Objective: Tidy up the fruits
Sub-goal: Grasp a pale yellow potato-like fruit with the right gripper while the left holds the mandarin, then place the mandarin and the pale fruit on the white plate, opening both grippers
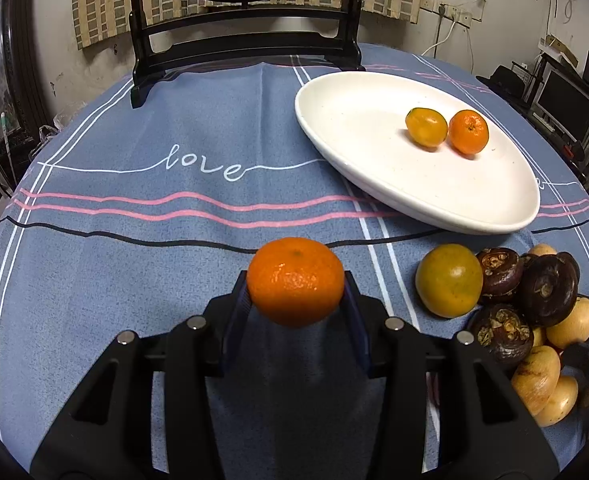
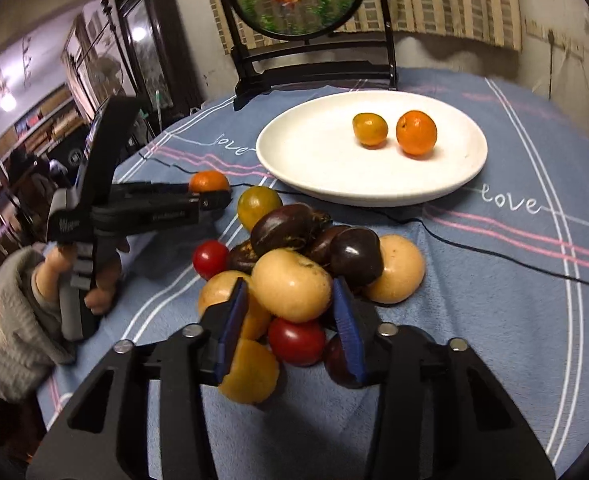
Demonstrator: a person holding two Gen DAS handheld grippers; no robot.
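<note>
Blue pads [image 2: 230, 320] of the right gripper [image 2: 290, 312] are sitting on either side of a pale yellow fruit [image 2: 292, 285] at the near edge of the mixed pile [image 2: 318, 256]. They look to be pressing its flanks, though contact on the right side is hard to confirm. A red fruit [image 2: 296, 341] is lying just beneath it, and dark brown fruits [image 2: 356, 256] are crowding it from behind, so the grip is probably being taken from the open near side to avoid knocking the heap.

Over on the other side, the left gripper [image 1: 296, 292] is clamping a tangerine [image 1: 295, 281] across its middle, holding it clear above the blue tablecloth [image 1: 134, 264]. A person's hand [image 2: 102, 280] in a grey sleeve [image 2: 10, 320] is squeezing that tool's handle.

Beyond both tools, the white plate [image 1: 374, 184] is already carrying two small orange citrus fruits [image 1: 446, 132], resting side by side and touching. That suggests like fruits are being gathered there, so the held tangerine likely belongs with them. A greenish-orange citrus [image 1: 449, 280] is waiting at the pile's edge, just beside the plate.
</note>
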